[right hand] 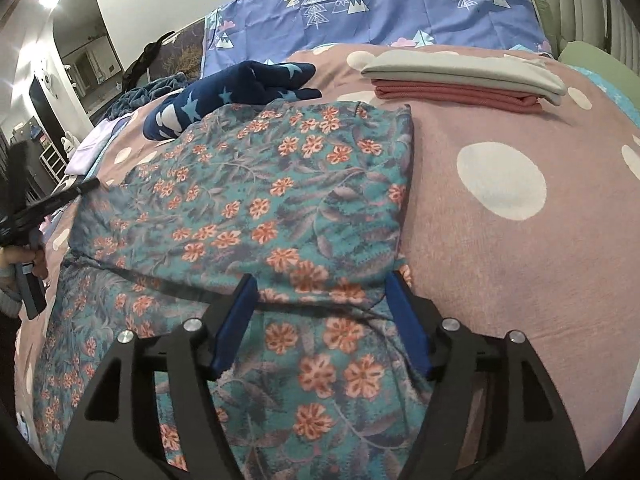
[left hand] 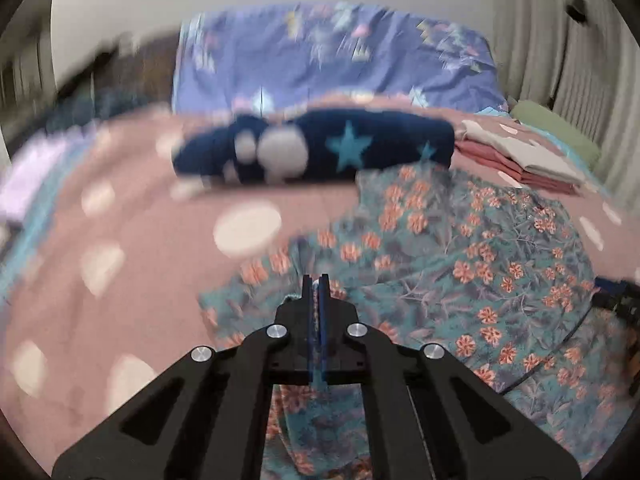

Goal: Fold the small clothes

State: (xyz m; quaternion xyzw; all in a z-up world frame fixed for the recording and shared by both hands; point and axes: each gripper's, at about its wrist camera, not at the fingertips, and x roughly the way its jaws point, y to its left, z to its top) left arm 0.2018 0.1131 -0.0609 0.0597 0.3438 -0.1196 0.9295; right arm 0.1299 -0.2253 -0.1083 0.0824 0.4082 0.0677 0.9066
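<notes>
Left gripper (left hand: 316,280), jaws clamped on an edge of the floral garment (right hand: 256,184); right gripper (right hand: 322,276), jaws spread wide, straddling its near fold. The garment lies partly folded on the polka-dot bedspread (right hand: 500,240).

No legible text or labels anywhere

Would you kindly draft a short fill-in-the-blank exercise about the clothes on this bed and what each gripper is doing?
1. The left gripper is ____ on an edge of the floral garment.
2. The right gripper has its jaws ____, with floral cloth lying between them.
3. In the folded stack, the grey piece lies ____ the pink piece.
4. The dark blue garment is printed with ____.

Missing words: shut; open; on top of; stars
</notes>
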